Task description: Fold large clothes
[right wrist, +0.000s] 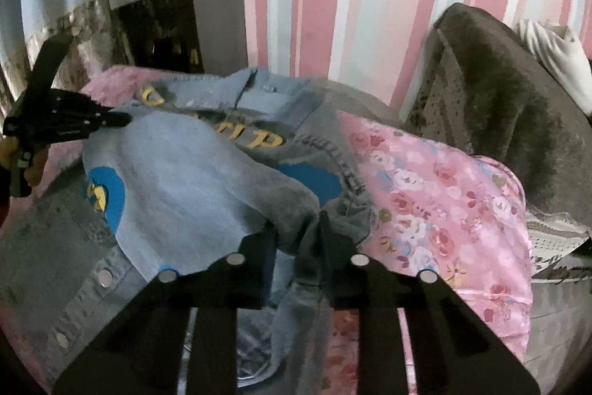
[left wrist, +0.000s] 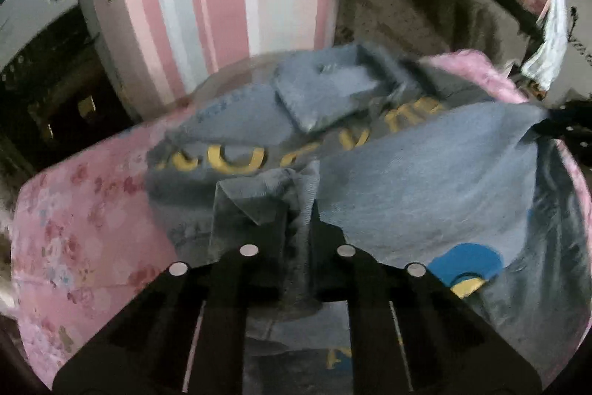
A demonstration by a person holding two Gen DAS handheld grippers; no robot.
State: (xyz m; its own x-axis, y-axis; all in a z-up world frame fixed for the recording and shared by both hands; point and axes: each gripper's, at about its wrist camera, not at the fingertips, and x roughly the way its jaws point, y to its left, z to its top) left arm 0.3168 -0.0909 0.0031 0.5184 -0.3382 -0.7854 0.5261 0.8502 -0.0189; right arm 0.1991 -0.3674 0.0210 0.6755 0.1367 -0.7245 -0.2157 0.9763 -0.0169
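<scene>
A: While I steady both handles, what do you count, biggest first?

B: One pink floral sheet (right wrist: 436, 187) over the bed, one denim jacket (left wrist: 418, 173) spread on it, two grippers.

A: Agreed. My left gripper (left wrist: 296, 228) is pressed together on a bunch of denim, the jacket stretching away ahead of its fingers. My right gripper (right wrist: 296, 236) is pinching a fold of the jacket too.

B: And in the right wrist view, the left gripper bites the jacket's far edge at the left side.
</scene>
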